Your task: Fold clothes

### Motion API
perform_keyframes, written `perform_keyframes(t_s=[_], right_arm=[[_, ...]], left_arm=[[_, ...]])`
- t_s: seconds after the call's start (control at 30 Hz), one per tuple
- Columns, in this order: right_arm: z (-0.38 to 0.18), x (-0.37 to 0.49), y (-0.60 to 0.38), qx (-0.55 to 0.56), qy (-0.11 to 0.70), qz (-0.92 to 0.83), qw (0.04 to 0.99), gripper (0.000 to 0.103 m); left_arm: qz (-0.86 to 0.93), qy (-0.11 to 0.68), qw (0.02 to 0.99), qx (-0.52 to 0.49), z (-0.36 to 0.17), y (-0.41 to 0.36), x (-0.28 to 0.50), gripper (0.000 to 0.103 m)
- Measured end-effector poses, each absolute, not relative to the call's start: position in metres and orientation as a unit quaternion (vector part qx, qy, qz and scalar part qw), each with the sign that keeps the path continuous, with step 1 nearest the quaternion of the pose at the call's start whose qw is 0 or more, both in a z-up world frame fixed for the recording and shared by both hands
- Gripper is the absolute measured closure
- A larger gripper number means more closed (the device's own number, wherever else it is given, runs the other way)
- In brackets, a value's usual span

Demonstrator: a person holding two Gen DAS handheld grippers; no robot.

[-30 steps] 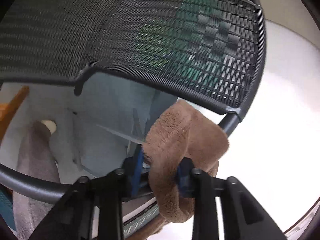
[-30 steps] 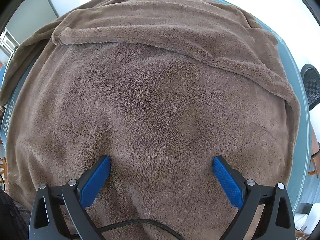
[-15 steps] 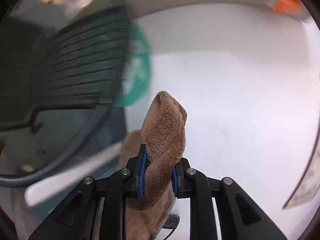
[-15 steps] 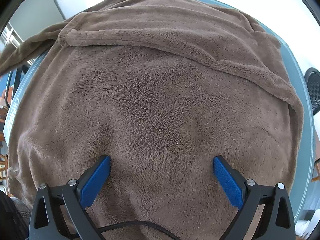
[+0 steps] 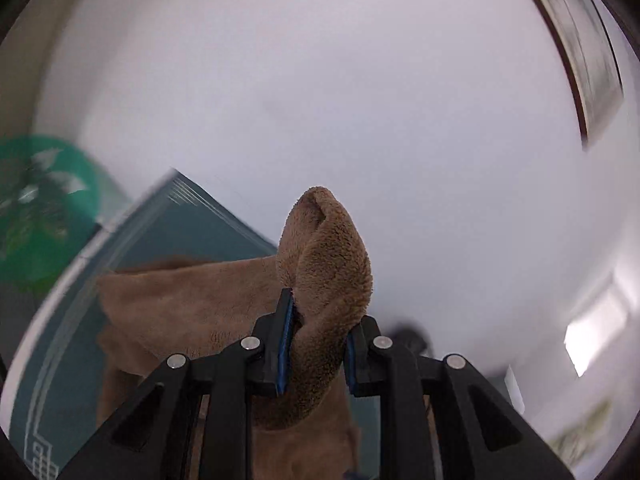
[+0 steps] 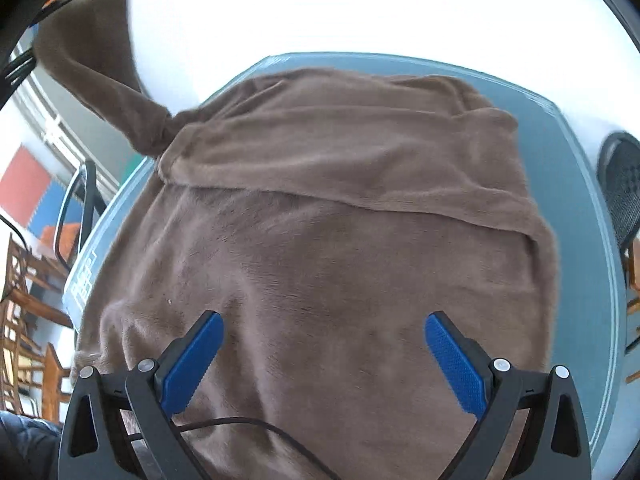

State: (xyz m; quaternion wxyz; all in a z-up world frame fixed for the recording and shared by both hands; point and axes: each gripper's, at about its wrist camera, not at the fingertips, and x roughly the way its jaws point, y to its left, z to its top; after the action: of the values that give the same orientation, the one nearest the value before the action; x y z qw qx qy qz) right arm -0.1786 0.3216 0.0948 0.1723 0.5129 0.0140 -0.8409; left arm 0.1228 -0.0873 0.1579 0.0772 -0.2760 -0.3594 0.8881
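A brown fleece garment (image 6: 340, 232) lies spread over a teal glass table (image 6: 580, 184). My left gripper (image 5: 316, 320) is shut on a bunched end of the fleece garment (image 5: 328, 248), held high above the table (image 5: 168, 224). In the right wrist view that lifted end (image 6: 92, 40) stretches up to the top left, twisted where it leaves the table. My right gripper (image 6: 322, 344) hovers open over the near part of the cloth, nothing between its blue pads (image 6: 196, 356).
A black mesh chair (image 6: 620, 184) stands at the table's right. Wooden chairs (image 6: 28, 312) and a metal frame (image 6: 76, 208) are at the left, with coloured floor mats (image 6: 28, 188) beyond. A green round shape (image 5: 44, 216) shows left in the left wrist view.
My left gripper has risen from under the mesh chair to well above the table, pulling the fleece end up with it. My right gripper has lifted slightly and tilted, showing more of the table.
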Motion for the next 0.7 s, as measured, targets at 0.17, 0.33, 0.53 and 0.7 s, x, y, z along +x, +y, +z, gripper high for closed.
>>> perform_keyframes(t_s=[0.17, 0.33, 0.53, 0.7], right_arm=[[0.108, -0.162, 0.374, 0.516, -0.018, -0.844, 0.147, 0.001], [0.101, -0.163, 0.414, 0.516, -0.051, -0.845, 0.132, 0.001], [0.096, -0.171, 0.434, 0.517, -0.083, -0.842, 0.131, 0.001], [0.088, -0.192, 0.425, 0.519, -0.102, -0.837, 0.141, 0.001]], left_arm=[[0.880, -0.253, 0.123, -0.383, 0.114, 0.027, 0.081, 0.078], [0.853, -0.195, 0.120, -0.470, 0.062, 0.086, 0.081, 0.076], [0.833, -0.263, 0.091, -0.479, 0.058, 0.050, 0.091, 0.052], [0.821, -0.311, 0.112, -0.464, 0.046, 0.031, 0.094, 0.032]])
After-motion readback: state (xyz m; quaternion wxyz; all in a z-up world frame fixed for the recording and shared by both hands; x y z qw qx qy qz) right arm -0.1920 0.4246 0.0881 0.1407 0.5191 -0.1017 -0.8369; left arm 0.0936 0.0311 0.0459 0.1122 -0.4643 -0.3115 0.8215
